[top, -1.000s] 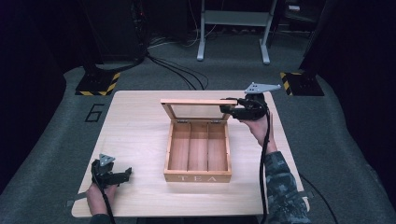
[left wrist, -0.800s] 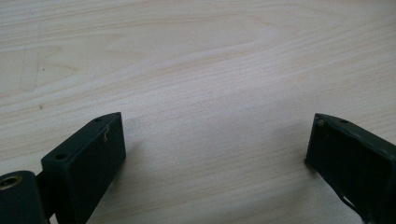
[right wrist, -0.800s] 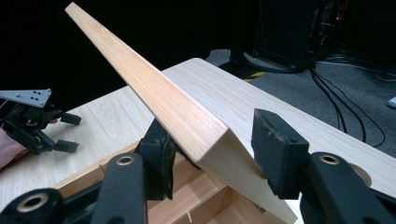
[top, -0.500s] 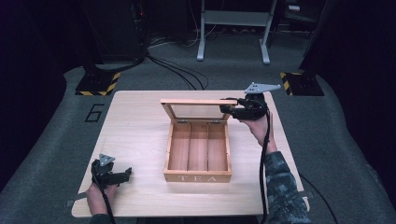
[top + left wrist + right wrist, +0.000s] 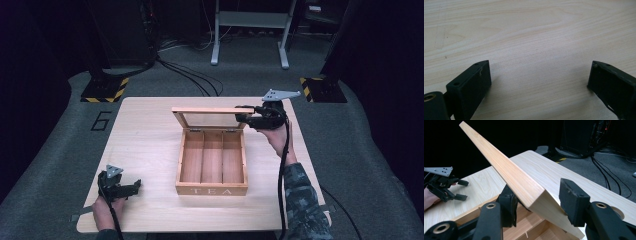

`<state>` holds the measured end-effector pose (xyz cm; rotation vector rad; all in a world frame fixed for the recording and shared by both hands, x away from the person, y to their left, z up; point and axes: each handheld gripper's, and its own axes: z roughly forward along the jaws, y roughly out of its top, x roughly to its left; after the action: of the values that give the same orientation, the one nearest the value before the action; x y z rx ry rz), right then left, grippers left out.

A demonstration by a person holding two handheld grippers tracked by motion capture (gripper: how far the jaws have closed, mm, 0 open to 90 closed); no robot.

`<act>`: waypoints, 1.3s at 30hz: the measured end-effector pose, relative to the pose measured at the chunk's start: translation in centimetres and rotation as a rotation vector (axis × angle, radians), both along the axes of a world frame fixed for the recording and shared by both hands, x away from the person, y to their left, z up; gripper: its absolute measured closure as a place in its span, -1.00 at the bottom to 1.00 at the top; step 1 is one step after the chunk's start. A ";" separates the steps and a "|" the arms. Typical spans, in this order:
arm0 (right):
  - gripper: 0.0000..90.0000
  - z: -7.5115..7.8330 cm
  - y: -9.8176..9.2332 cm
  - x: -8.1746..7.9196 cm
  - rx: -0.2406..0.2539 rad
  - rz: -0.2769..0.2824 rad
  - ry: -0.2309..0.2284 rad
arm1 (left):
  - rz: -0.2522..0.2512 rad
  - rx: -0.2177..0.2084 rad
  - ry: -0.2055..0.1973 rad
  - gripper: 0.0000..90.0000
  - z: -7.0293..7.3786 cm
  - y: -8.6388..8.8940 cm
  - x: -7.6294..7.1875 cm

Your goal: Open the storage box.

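A wooden tea box [image 5: 212,165] marked TEA stands at the middle of the table [image 5: 145,130], its three compartments empty. Its glass-paned lid [image 5: 207,111] is raised upright at the back. My right gripper [image 5: 241,116] is shut on the lid's right end; in the right gripper view the pads of this gripper [image 5: 541,195] clamp the lid's wooden frame [image 5: 506,170] on both sides. My left gripper [image 5: 136,186] rests near the front left corner, far from the box. Its jaws [image 5: 539,77] stand open over bare wood, and it shows far off as the left gripper [image 5: 461,190].
Dark carpet surrounds the table, with a painted 6 [image 5: 101,120] at the left. Two stands with yellow-black striped bases [image 5: 105,90] [image 5: 320,90] sit behind the table corners. Cables [image 5: 195,80] run across the floor toward a white metal frame [image 5: 250,30].
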<state>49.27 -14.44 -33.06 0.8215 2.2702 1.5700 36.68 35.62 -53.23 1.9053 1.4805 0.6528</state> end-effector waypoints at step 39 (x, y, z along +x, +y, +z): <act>-0.20 -4.7 0.6 -7.0 -0.093 -0.069 -0.116 | 0.002 0.003 -0.004 -0.90 0.0 0.0 0.0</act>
<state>42.27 -13.86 -37.75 0.7556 2.1902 1.4327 36.69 35.60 -53.23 1.9041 1.4801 0.6602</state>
